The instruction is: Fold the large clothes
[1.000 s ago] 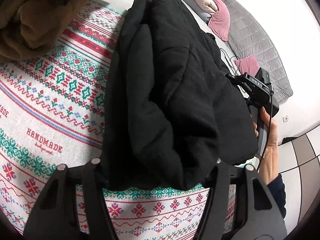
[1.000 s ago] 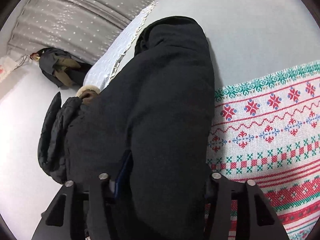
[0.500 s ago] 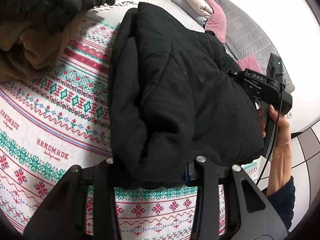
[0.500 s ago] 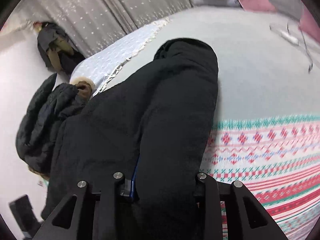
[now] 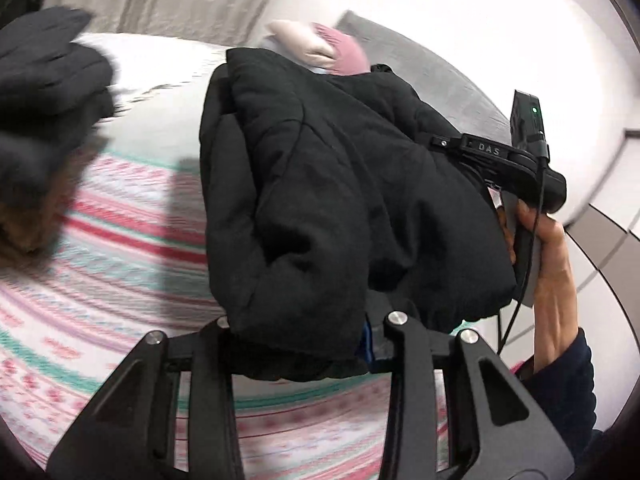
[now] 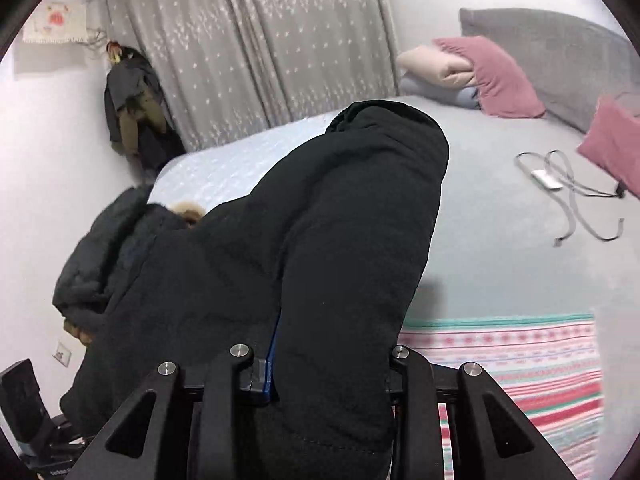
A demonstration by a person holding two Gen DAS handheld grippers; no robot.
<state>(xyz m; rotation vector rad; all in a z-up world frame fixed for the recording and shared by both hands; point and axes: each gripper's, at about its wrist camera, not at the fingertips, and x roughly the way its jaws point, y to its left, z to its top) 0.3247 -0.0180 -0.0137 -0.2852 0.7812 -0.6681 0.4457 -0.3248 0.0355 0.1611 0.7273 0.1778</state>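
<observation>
A bulky black padded jacket (image 5: 340, 200) is folded into a thick bundle and hangs lifted above the patterned blanket (image 5: 120, 260). My left gripper (image 5: 308, 332) is closing on its near hem, and the fabric fills the gap between the fingers. In the right wrist view the right gripper (image 6: 320, 360) is shut on another thick fold of the same jacket (image 6: 320, 220), with a blue pad showing at its left finger. From the left wrist view, a hand holds the right gripper's body (image 5: 516, 164) at the jacket's right side; its fingertips are buried in fabric.
Another dark coat with tan lining (image 5: 40, 100) lies in a heap at the left of the bed. Pink and cream pillows (image 6: 480, 68) sit by the grey headboard. A white charger with cables (image 6: 560, 184) lies on the grey sheet (image 6: 500, 260). Clothes hang in the corner (image 6: 132, 112) beside the curtain.
Both grippers have narrowed onto the jacket's hem and risen, lifting the bundle off the blanket. The views have tipped up, bringing the curtain, pillows and headboard into sight.
</observation>
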